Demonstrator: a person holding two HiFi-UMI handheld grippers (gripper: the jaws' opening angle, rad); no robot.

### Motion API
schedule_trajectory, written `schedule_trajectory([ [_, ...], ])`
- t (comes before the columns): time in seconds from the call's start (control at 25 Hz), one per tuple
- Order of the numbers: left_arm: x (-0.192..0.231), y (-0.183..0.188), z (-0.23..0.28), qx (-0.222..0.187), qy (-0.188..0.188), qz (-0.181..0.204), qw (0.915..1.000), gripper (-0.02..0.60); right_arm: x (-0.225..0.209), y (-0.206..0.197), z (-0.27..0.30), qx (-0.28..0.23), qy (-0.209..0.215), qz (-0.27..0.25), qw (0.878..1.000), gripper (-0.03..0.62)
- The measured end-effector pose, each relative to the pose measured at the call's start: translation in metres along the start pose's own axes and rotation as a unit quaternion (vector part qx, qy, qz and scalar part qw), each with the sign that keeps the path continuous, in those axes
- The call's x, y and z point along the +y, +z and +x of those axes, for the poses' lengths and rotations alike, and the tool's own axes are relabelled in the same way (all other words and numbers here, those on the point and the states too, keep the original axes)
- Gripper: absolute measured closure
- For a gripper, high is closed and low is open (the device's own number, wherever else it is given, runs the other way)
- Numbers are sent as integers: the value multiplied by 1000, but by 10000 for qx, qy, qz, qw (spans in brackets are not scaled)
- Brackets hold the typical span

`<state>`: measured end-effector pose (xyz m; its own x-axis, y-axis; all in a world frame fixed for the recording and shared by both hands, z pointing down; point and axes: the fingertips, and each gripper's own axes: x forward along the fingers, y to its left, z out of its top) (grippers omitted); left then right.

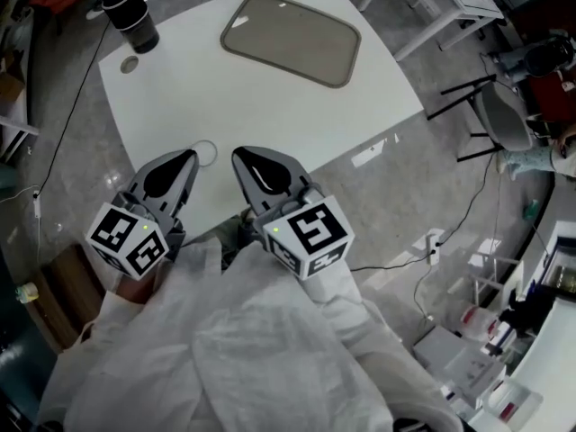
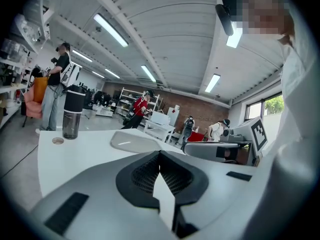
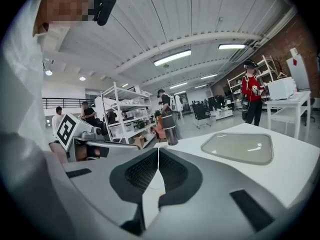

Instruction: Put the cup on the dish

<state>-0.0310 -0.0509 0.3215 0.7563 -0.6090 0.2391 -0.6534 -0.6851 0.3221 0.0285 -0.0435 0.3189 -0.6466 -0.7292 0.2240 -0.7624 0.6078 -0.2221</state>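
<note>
Bright, even light reaches you from ceiling strip lamps [image 2: 111,30], which show in both gripper views. In the head view the white worktop [image 1: 270,124] is almost overexposed, pale glare streaks the glossy floor [image 1: 373,156], and the dish [image 1: 291,39] carries a small highlight. Shadows are soft. Both gripper views bend strongly towards the rim, with black corners. Your left claw [image 2: 160,153] and right claw [image 3: 158,150], close to the lens, look slightly soft.

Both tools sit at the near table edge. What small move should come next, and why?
Probably open the jaws of the left gripper and start it toward the cup. Its jaws and those of the right gripper are together and empty. The cup stands upright at the far left corner of the table, apart from the dish.
</note>
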Motion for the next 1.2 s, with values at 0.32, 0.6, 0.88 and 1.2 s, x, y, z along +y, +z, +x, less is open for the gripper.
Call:
schedule_trajectory([
  [0.32, 27, -3, -14, -19, 369, -133, 9992, 574, 8, -6, 21, 252, 202, -100, 9994, 580],
  [0.6, 58, -21, -33, 99, 700, -417, 9966, 574, 13, -14, 40, 540, 443, -366, 9969, 580],
  [0.88, 69, -43, -34, 312, 775, -531, 9951, 574, 17, -33, 46, 721, 736, -335, 9941, 579],
  [1.2, 85, -63, -37, 428, 851, -669, 9932, 574, 10, -57, 56, 873, 653, -241, 9937, 569],
])
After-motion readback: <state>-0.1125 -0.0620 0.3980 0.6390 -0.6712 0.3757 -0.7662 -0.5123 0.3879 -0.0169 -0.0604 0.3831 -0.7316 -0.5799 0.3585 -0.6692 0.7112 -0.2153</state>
